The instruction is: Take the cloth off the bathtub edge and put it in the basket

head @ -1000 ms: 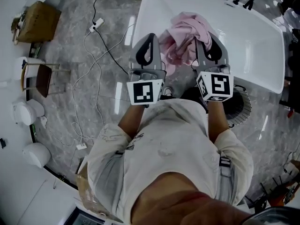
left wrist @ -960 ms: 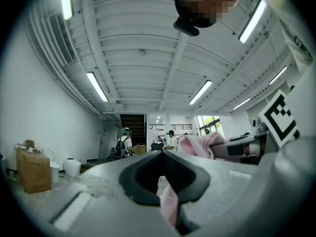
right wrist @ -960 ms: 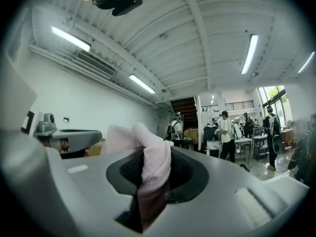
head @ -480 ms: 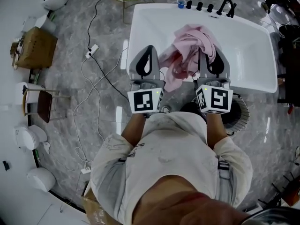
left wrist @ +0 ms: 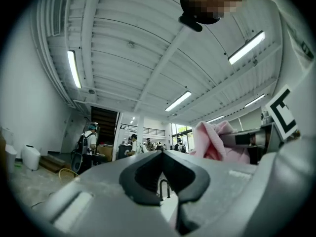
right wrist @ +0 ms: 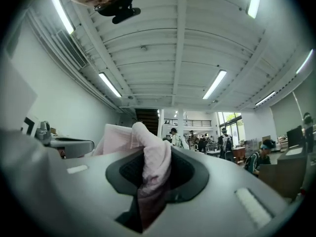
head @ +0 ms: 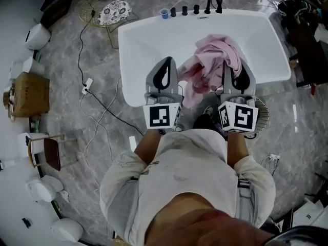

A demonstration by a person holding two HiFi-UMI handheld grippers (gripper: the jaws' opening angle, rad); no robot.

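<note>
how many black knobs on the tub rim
3 knobs in a row on the bathtub's far rim: one by the blue cup, one middle, one nearest the faucet. None seems hidden.

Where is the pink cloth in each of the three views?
Head view: the pink cloth is upper centre-right, against the white bathtub, at the tips of the right gripper.
Left gripper view: right of centre, bunched beside the jaws.
Right gripper view: centre, pinched between the jaws.
Shared landmark: the right gripper, which holds the cloth; the left gripper view shows it at far right.
</note>
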